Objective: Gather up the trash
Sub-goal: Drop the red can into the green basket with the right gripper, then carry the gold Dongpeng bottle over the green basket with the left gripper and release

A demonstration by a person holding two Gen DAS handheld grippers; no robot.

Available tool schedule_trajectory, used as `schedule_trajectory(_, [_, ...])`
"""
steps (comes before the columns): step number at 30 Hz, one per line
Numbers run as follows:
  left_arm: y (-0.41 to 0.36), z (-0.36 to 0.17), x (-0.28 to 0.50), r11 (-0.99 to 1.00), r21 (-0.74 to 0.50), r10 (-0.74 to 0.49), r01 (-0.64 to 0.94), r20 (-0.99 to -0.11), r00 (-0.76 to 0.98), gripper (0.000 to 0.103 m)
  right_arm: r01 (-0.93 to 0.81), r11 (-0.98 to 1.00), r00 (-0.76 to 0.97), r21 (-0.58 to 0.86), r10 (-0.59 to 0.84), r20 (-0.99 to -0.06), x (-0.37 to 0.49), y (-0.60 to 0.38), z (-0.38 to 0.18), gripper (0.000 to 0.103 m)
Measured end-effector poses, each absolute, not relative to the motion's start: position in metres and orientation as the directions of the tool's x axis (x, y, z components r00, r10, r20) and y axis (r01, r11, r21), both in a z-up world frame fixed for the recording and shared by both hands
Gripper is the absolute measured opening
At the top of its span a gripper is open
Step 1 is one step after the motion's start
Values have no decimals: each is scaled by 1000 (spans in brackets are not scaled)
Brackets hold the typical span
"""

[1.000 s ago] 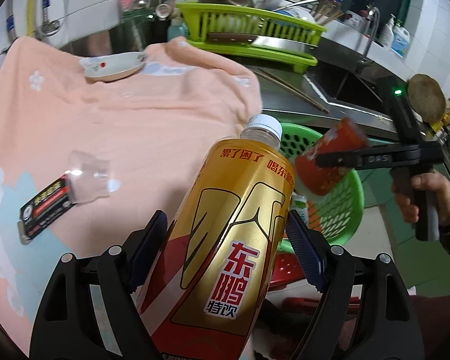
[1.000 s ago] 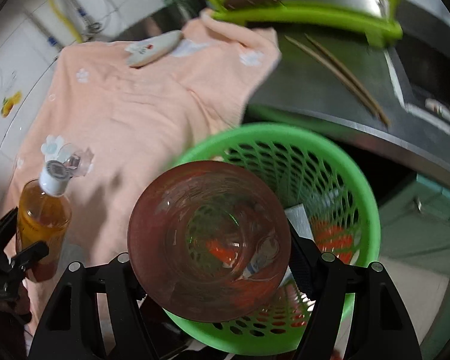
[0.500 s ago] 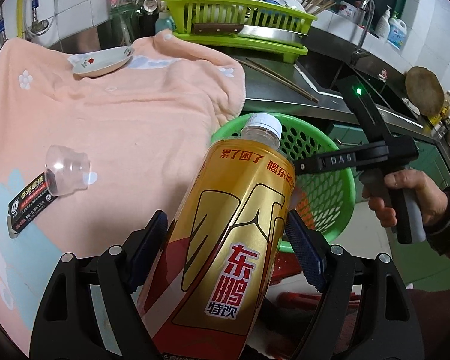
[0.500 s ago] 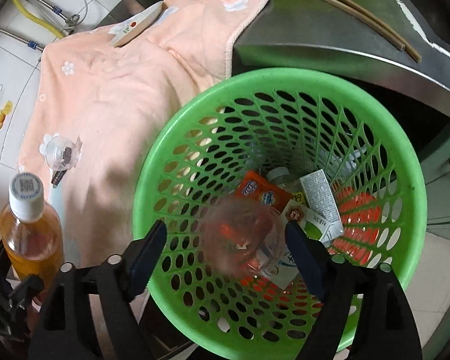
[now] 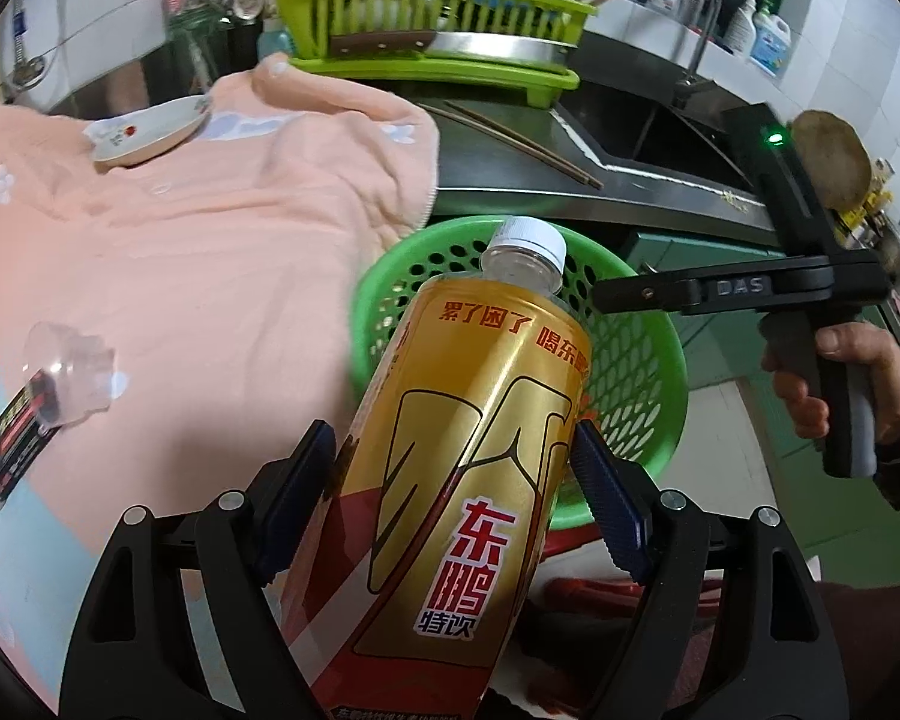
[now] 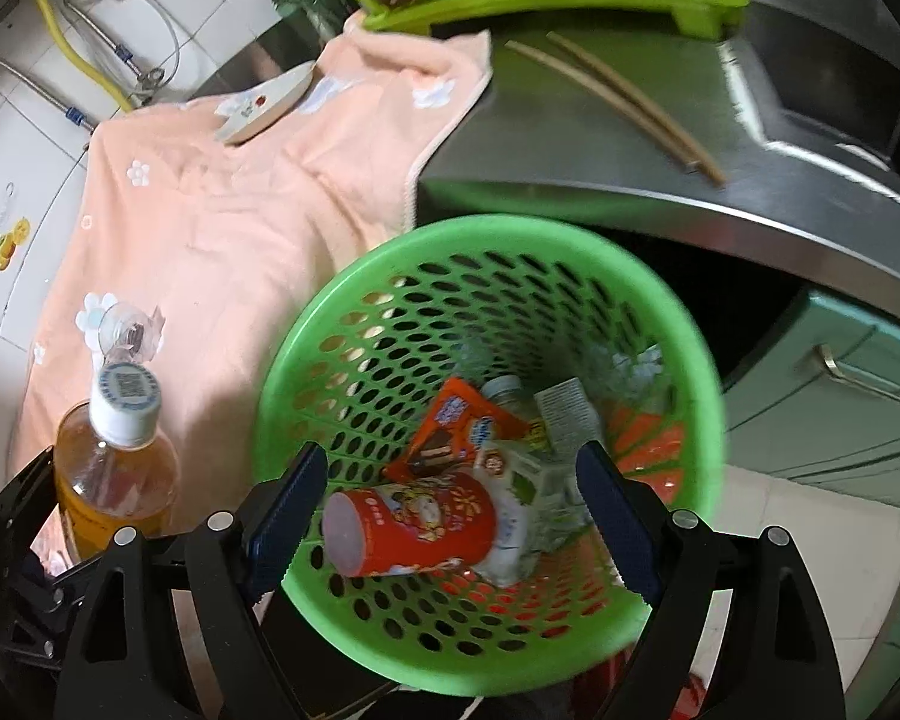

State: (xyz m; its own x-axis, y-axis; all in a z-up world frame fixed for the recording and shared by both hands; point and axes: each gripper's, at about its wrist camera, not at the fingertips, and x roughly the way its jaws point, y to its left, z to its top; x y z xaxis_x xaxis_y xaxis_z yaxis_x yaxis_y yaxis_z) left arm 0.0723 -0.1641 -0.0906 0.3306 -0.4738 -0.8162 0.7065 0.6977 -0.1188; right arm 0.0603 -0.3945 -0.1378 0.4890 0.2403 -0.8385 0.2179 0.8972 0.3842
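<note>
Below the steel counter's edge, the red paper cup (image 6: 411, 531) is lying in the green perforated plastic basket (image 6: 699, 372), just dropped by the right gripper (image 6: 450, 510) as its jaws were opening, while the left gripper (image 5: 450, 498) is clamping the gold-labelled plastic drink bottle (image 5: 468, 456).

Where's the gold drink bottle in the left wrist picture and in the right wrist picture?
Left wrist: gold drink bottle fills lower centre, clamped in the left gripper.
Right wrist: bottle at lower left, white cap up.
Shared landmark: green basket.

"东鹏特饮" on bottle (image 5: 462, 480); "DAS" on tool (image 5: 744, 287)
</note>
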Motion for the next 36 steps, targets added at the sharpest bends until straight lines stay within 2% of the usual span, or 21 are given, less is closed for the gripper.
schedule_trajectory(10, [-215, -111, 100, 658, -113, -457, 745, -845, 276, 78, 279, 889, 517, 363, 180, -837, 32, -423, -134, 83])
schedule_trajectory(25, [-284, -153, 124, 593, -17, -357, 805, -902, 244, 78, 363, 854, 519, 371, 145, -842, 8, -459, -144, 83])
schedule_trajectory(36, [-278, -136, 119, 608, -42, -406, 793, -875, 265, 77, 345, 860, 527, 377, 155, -836, 6, -455, -139, 83])
